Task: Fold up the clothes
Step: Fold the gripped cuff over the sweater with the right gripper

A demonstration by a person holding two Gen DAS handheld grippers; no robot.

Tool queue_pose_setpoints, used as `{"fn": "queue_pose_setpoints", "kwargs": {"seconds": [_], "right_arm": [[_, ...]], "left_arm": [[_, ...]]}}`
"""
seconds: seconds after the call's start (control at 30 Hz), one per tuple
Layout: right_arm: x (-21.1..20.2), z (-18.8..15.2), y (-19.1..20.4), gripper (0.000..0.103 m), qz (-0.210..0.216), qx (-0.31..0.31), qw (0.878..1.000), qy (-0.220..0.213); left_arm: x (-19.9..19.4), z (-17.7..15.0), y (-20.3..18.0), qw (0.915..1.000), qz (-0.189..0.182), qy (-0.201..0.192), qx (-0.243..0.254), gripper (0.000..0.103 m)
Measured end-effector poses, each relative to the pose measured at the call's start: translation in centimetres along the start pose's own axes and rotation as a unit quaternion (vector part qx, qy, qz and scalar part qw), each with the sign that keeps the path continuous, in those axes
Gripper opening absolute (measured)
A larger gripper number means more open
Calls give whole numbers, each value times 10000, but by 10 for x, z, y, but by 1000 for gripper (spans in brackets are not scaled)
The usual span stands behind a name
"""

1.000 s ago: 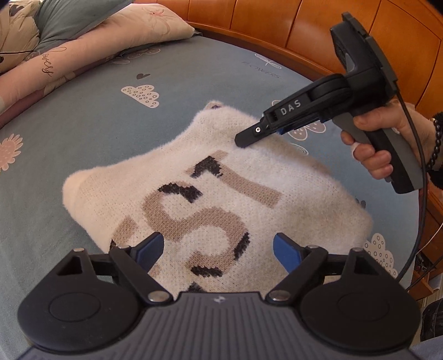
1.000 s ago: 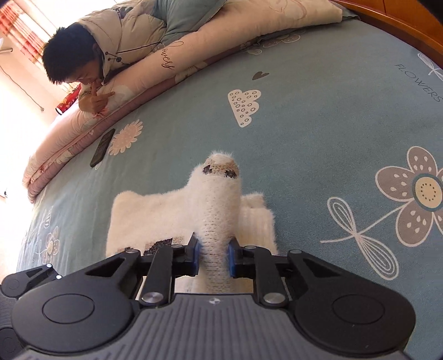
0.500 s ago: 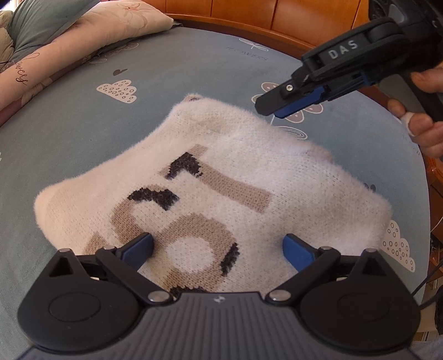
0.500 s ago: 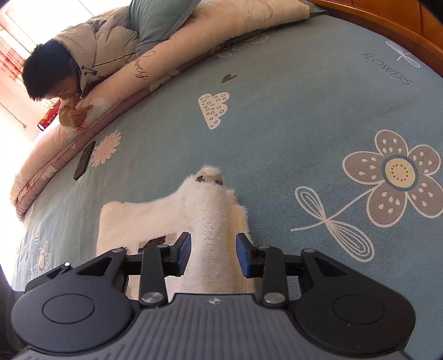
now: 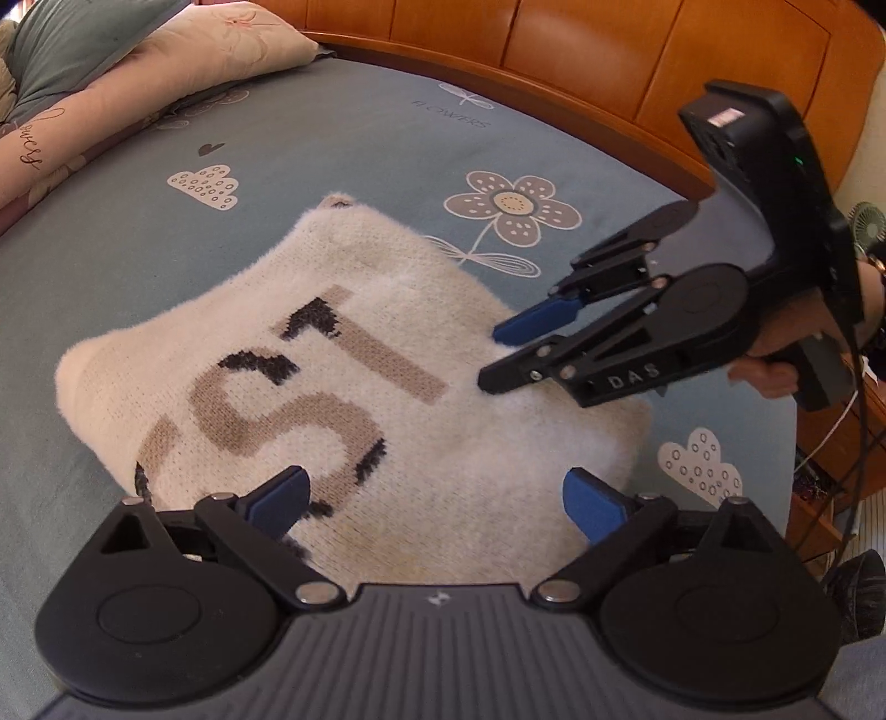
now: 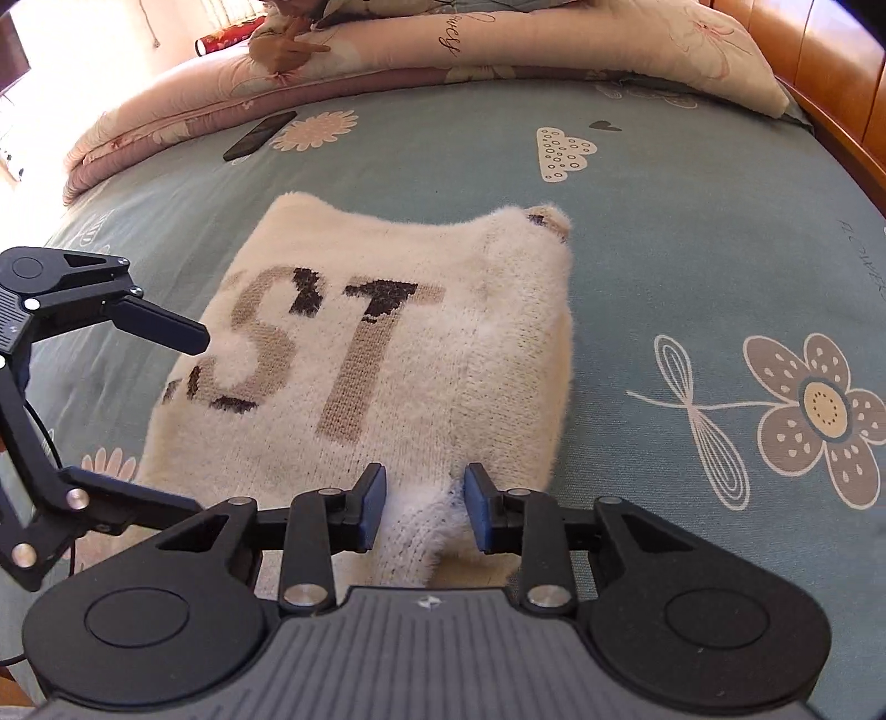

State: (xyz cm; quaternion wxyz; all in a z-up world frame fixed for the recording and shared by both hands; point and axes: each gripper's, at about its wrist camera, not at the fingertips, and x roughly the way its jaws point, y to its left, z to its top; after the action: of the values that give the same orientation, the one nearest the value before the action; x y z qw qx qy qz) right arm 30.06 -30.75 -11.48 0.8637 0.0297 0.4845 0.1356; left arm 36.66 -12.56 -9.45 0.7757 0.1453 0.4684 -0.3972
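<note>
A blue-grey bedsheet (image 6: 692, 232) printed with flowers and clouds is spread across the bed, a dark phone (image 6: 259, 134) is seen lying near the rolled floral quilt (image 6: 498, 44), and a wooden headboard (image 5: 554, 61) is glimpsed behind.

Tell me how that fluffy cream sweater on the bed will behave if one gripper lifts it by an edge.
The sweater will probably sag and unfold: it is soft knit lying folded, its edges rounded and limp. It looks light, barely denting the bedsheet. Its fuzzy pile should grip rather than slip; a ridge of it stands between the right gripper pads, whose jaws are closing.
</note>
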Motion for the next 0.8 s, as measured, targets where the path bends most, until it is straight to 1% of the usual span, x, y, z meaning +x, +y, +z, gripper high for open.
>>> {"fn": "queue_pose_setpoints", "kwargs": {"seconds": [0.13,0.2,0.3,0.4,0.47,0.57,0.67,0.73,0.8], "right_arm": [[-1,-3,-8,34,158,216,9996,-77],[-1,-4,-8,34,176,224,9995,-98],[-1,-6,-7,34,178,178,9996,-124],[0,-6,-12,34,271,210,9993,-128],[1,-6,-15,34,331,216,9992,-108],[3,-6,-16,34,351,141,9992,-89],[2,-5,-15,34,320,144,9993,-106],[-1,-3,-15,34,321,230,9992,-114],[-7,-2,-11,37,265,308,9991,-135]], "left_arm": [[6,-15,-30,9983,-199,211,514,97],[10,-17,-45,9967,-205,156,769,96],[15,-12,-57,9952,-199,31,957,96],[38,-8,-57,9953,-521,338,739,96],[62,-12,-54,9939,-698,706,471,96],[75,-14,-53,9955,-542,718,302,96],[60,-14,-56,9965,-552,613,89,96],[44,-21,-63,9966,-573,588,118,96],[25,-36,-70,9964,-541,617,203,96]]}}
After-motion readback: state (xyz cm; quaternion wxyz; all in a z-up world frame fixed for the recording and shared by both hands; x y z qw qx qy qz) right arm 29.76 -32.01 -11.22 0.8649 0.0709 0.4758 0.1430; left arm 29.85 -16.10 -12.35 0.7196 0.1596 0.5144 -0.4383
